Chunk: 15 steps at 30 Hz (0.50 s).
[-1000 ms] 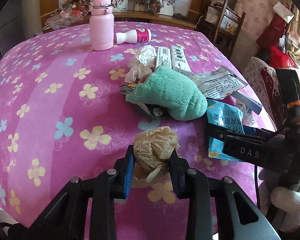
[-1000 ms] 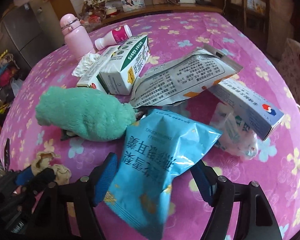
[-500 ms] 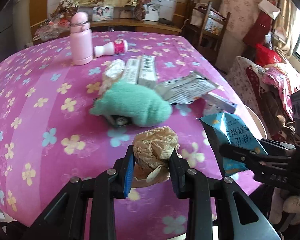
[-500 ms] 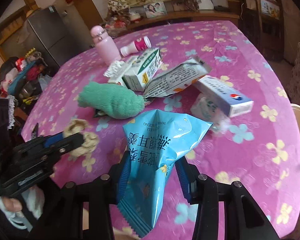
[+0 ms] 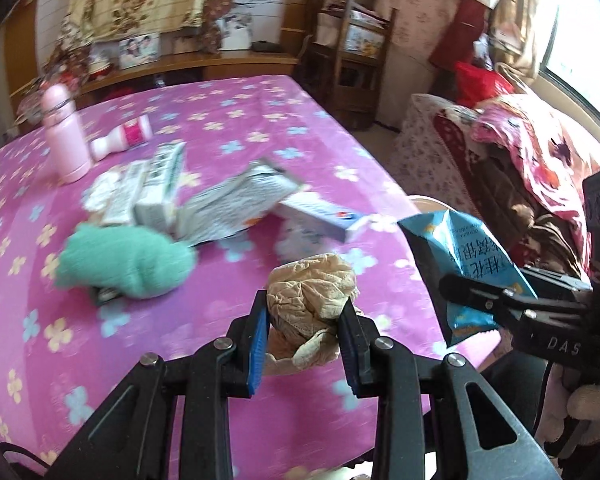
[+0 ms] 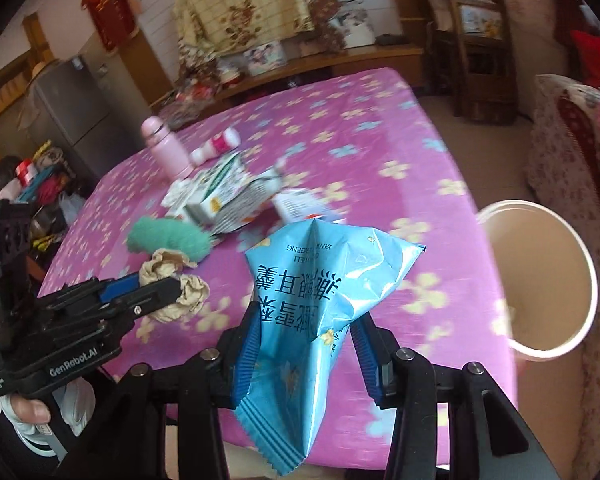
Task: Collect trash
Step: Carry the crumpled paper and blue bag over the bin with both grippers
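My left gripper (image 5: pixel 304 320) is shut on a crumpled beige paper ball (image 5: pixel 310 300), held above the near edge of the pink flowered table (image 5: pixel 228 128). It also shows in the right wrist view (image 6: pixel 172 284). My right gripper (image 6: pixel 308 340) is shut on a light blue snack bag (image 6: pixel 320 292), lifted off the table; the bag also shows in the left wrist view (image 5: pixel 466 264). A round white bin (image 6: pixel 540 280) stands beside the table's right edge. Cartons (image 5: pixel 160 188), a silver wrapper (image 5: pixel 240 204) and a white box (image 5: pixel 316 216) lie mid-table.
A green fuzzy cloth (image 5: pixel 128 260) lies left of the trash pile. A pink flask (image 5: pixel 66 136) and a small pink-white bottle (image 5: pixel 122 140) stand at the far left. A covered sofa (image 5: pixel 520 168) and wooden shelves (image 5: pixel 360 52) stand to the right.
Both grippers have risen and pulled back from the table with their loads. The right gripper closed on the blue bag and lifted it. The white bin has come into the right wrist view.
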Each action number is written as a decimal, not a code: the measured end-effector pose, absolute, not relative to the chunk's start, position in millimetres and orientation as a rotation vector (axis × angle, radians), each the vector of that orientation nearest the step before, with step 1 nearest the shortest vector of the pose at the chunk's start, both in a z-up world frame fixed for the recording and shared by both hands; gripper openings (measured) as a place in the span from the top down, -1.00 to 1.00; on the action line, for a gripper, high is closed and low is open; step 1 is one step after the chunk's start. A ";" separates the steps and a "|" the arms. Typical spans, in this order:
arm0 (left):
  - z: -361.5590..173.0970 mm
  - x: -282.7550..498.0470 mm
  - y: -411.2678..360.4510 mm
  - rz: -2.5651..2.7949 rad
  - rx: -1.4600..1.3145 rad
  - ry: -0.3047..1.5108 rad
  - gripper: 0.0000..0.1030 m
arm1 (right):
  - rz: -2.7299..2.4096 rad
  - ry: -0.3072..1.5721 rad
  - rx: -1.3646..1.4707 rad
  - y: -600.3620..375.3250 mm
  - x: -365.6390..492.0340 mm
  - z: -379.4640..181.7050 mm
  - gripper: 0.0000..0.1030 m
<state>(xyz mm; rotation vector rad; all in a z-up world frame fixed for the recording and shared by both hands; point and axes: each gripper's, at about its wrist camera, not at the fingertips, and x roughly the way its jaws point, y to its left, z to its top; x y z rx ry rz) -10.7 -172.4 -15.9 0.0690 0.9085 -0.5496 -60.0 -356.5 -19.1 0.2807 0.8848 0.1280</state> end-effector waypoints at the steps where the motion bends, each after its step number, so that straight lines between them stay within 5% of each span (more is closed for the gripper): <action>1: -14.9 -11.9 -181.4 -0.562 0.076 0.909 0.35 | 0.109 0.878 0.286 -366.4 -62.6 -17.2 0.08; 15: -7.9 -9.7 -296.4 -0.695 0.133 0.901 0.35 | -0.112 0.843 0.356 -483.3 -85.3 -14.0 0.08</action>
